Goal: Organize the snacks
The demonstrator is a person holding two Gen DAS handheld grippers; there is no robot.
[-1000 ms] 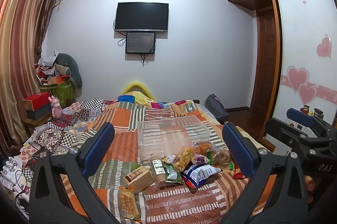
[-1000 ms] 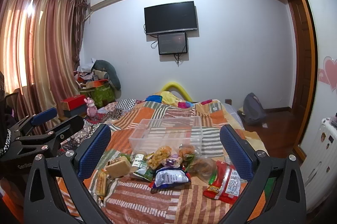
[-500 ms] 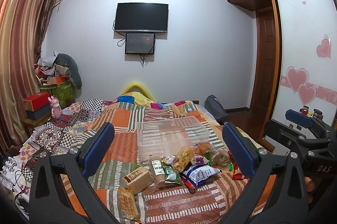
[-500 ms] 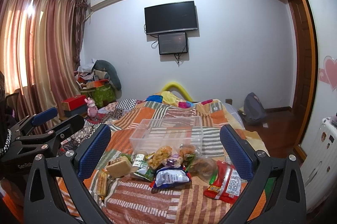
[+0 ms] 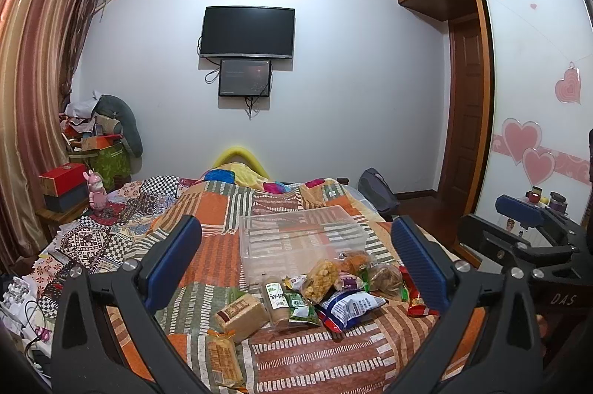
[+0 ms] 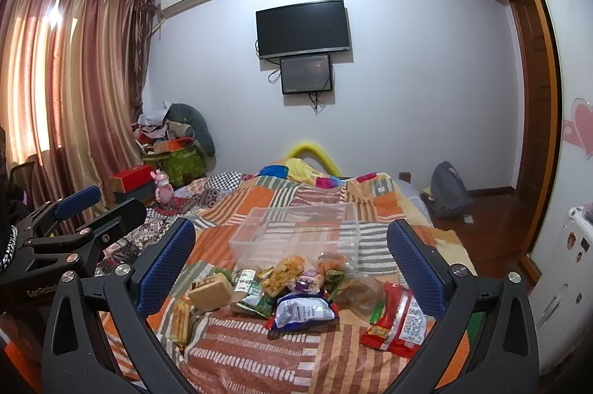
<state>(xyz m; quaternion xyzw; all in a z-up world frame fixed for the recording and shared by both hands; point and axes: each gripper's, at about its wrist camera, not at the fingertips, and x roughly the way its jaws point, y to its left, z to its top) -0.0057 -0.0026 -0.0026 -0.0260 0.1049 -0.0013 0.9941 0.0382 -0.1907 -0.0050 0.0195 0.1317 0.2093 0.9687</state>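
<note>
Snacks point(image 5: 315, 294) unmoved over the last second, heaped at 6 o'clock of empty box point(image 5: 300, 238); left hand-held gripper point(image 5: 296, 268) and right hand-held gripper point(image 6: 292, 268) wide, holding nothing. Sorting not begun.

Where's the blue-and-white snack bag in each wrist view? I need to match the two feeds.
Left wrist view: the blue-and-white snack bag lies lower centre-right, at the near edge of the snack pile.
Right wrist view: the bag lies lower centre, again nearest the camera.
Shared landmark: the clear plastic bin sits just behind the pile in both.
</note>
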